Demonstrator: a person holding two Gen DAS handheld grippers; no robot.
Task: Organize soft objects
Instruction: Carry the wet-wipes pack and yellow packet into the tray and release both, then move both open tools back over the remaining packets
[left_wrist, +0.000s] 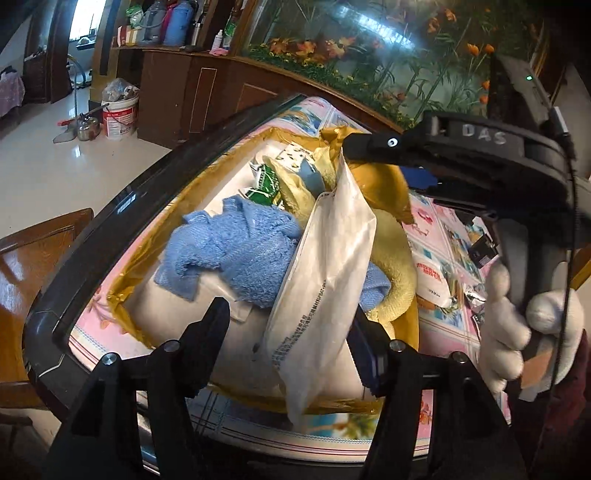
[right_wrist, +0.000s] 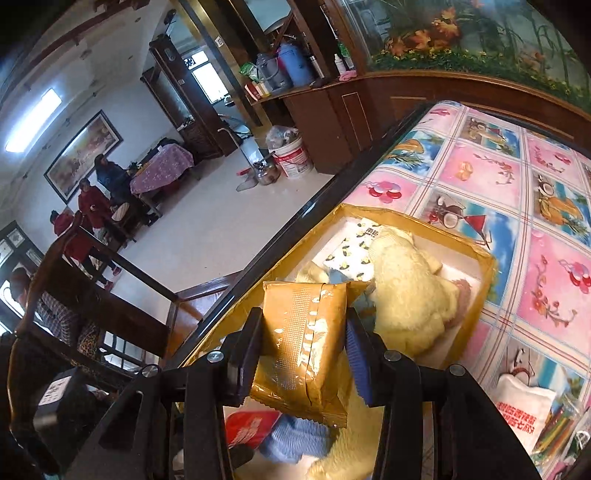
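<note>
Left tongs (left_wrist: 291, 332): spread, fingers either side of a white pouch (left_wrist: 325, 273) that stands on end between them; right finger (left_wrist: 364, 354) at or near the pouch edge, left finger (left_wrist: 207, 339) apart from it. Contact on the right side not determinable.

Right tongs (right_wrist: 303, 343): pinching a gold packet (right_wrist: 304, 343) across its width, both pads pressed against its sides, packet held above the box. In the left wrist view, the same tongs (left_wrist: 354, 146) enter from 2 o'clock, grasped by a white-gloved hand (left_wrist: 524, 325) at 4 o'clock, with gold wrapper showing at their tip.

Gold-lined box (left_wrist: 122, 273) on the worktop (right_wrist: 546, 280), near the worktop's dark edge. Worktop covered by a pink and blue patterned cloth.

Box contents, left wrist view: blue towel (left_wrist: 229, 251) at centre, lying against the pouch at 9 o'clock of it; yellow plush cloth (left_wrist: 397, 266) at 3 o'clock of the pouch; green-printed packet (left_wrist: 266, 184) at 11 o'clock; a spotted white packet (left_wrist: 295, 153) at 12 o'clock, by the far wall.

Right wrist view: yellow plush (right_wrist: 410, 295) at 2 o'clock of the gold packet, spotted packet (right_wrist: 351, 254) just beyond it, blue towel (right_wrist: 295, 439) and a red packet (right_wrist: 247, 428) below the gold packet.

Outside the box, at 4 o'clock on the worktop: a white bag with red lettering (right_wrist: 521, 417).
</note>
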